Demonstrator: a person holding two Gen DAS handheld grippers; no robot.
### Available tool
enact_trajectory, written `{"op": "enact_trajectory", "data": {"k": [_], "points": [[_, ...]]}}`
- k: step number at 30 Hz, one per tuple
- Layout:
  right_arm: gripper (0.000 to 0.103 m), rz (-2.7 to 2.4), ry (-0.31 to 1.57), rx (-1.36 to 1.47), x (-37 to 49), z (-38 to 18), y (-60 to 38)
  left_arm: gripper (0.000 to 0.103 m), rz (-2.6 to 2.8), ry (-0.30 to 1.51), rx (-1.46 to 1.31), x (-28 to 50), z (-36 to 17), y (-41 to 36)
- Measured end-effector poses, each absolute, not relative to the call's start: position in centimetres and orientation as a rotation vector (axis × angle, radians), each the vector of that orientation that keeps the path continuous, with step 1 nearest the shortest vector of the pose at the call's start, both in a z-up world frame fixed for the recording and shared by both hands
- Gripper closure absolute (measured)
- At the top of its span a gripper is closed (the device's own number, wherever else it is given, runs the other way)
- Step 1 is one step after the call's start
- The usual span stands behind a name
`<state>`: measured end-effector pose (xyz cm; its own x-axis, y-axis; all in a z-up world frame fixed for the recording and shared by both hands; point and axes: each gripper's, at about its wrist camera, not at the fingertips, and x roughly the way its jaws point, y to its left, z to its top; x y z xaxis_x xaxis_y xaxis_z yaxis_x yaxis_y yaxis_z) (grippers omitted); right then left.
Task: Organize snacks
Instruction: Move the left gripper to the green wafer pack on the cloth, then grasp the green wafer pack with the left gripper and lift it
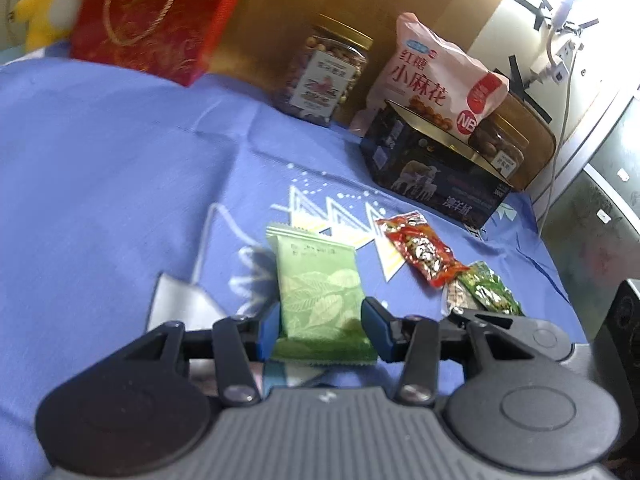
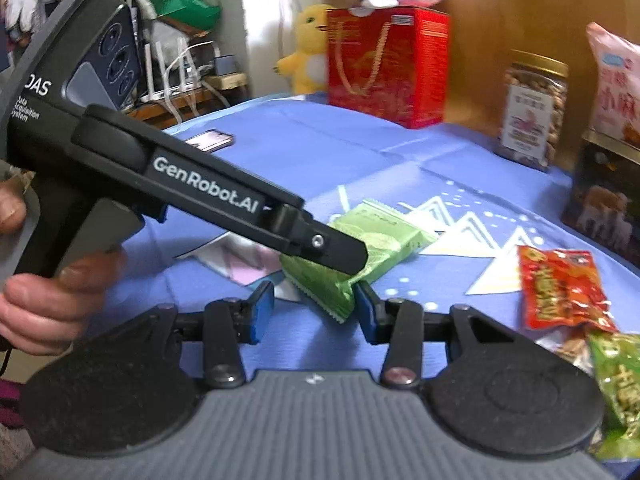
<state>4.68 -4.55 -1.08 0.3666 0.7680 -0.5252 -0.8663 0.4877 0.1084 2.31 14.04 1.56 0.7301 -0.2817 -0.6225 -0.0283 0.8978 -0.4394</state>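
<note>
A light green snack packet [image 1: 320, 292] lies on the blue tablecloth [image 1: 100, 184]. My left gripper [image 1: 320, 330] has its jaws on either side of the packet's near end, touching or nearly so. In the right wrist view the left gripper [image 2: 352, 260] reaches in from the left with its fingers over the same green packet [image 2: 360, 252]. My right gripper [image 2: 314, 312] is open and empty, just short of that packet. A red snack packet [image 1: 420, 250] and a darker green packet [image 1: 490, 292] lie to the right.
At the back stand a nut jar [image 1: 324, 72], a pink snack bag [image 1: 436, 76] in a dark box [image 1: 432, 176], and a red gift bag [image 1: 156, 16]. A yellow plush toy [image 2: 310, 48] sits beyond the table. A phone [image 2: 210, 140] lies far left.
</note>
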Motion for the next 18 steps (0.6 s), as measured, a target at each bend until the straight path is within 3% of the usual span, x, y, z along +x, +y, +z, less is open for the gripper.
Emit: {"op": "enact_trajectory", "data": {"k": [18], "points": [[0.056,1.006,0.516,-0.283,4.2,-1.1,-3.8,0.060,-0.133,0.727,-0.457,1.5,1.1,14.7]]}}
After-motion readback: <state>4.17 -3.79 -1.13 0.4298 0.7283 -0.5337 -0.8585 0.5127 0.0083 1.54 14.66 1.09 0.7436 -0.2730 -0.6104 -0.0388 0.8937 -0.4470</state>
